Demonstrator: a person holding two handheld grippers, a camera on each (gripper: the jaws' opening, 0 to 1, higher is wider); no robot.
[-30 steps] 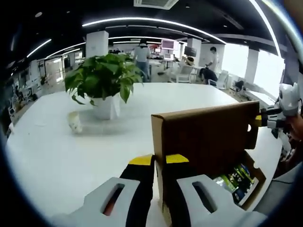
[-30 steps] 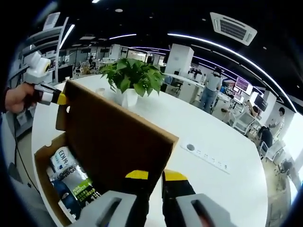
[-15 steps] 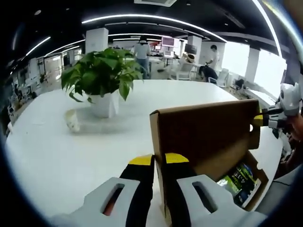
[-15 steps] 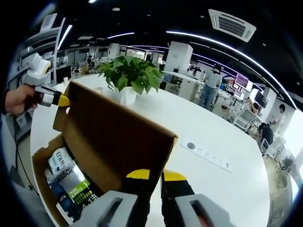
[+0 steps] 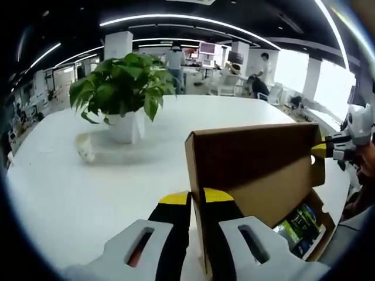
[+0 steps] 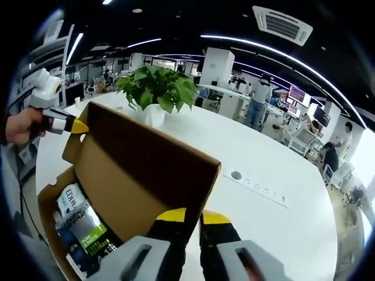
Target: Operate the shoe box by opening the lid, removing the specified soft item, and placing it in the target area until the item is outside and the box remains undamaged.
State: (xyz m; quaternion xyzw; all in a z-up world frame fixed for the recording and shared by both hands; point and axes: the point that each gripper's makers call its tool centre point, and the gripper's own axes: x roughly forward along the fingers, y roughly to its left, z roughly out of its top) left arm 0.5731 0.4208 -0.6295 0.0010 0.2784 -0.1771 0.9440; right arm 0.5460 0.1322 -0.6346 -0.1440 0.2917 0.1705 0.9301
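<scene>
The box (image 6: 64,234) sits at the table's (image 5: 88,193) near edge, its lid (image 5: 252,170) swung up nearly upright, hinged along the far long side. Both claws are clenched on the lid's 2 top corners: the left gripper (image 5: 196,199) on one, the right gripper (image 6: 193,218) on the other. The opening step looks almost done. Next, I judge, 1 claw must let go and reach down for the soft pack (image 6: 82,225) lying lengthwise inside, along the box's long axis. A plant (image 5: 120,88) stands well beyond.
</scene>
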